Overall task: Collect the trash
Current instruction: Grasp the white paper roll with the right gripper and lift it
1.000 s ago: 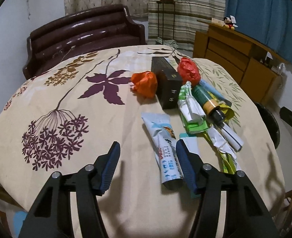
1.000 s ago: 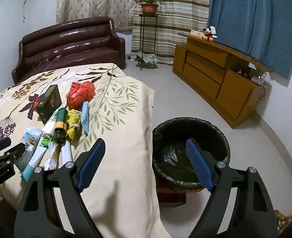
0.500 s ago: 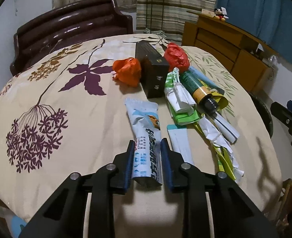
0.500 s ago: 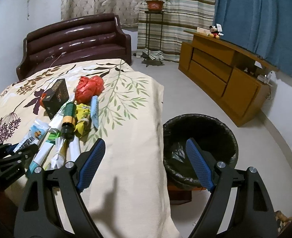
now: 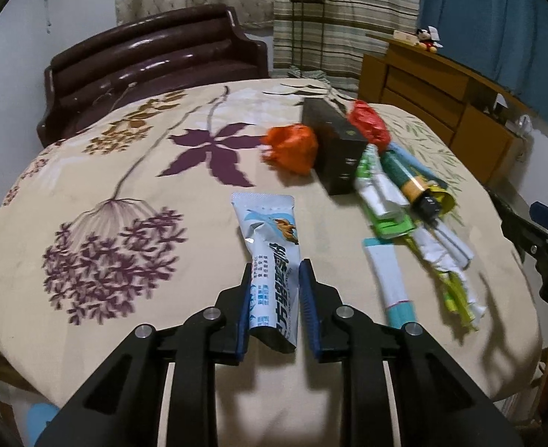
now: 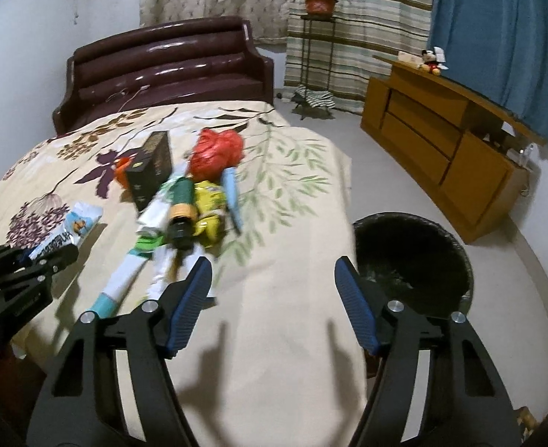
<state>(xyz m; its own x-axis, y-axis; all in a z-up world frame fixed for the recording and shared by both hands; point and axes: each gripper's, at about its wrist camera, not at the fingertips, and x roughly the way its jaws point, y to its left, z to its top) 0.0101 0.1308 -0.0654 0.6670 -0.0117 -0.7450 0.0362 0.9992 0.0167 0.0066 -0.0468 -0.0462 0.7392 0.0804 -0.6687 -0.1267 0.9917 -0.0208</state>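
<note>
My left gripper (image 5: 274, 279) is shut on a white and blue snack wrapper (image 5: 270, 246) and holds its near end just above the flowered tablecloth (image 5: 125, 186). The wrapper also shows in the right wrist view (image 6: 69, 231), held by the left gripper (image 6: 46, 257). A pile of trash lies to the right: an orange bag (image 5: 292, 145), a black box (image 5: 333, 149), a red bag (image 5: 369, 123), a green bottle (image 5: 408, 182) and a white tube (image 5: 389, 279). My right gripper (image 6: 274, 287) is open and empty over the table's near right edge.
A bin with a black liner (image 6: 412, 260) stands on the floor right of the table. A dark leather sofa (image 6: 169, 67) is behind the table. A wooden sideboard (image 6: 453, 141) runs along the right wall.
My left gripper closed on the snack wrapper and lifted its near end. My right gripper moved left, over the table edge, and stays open.
</note>
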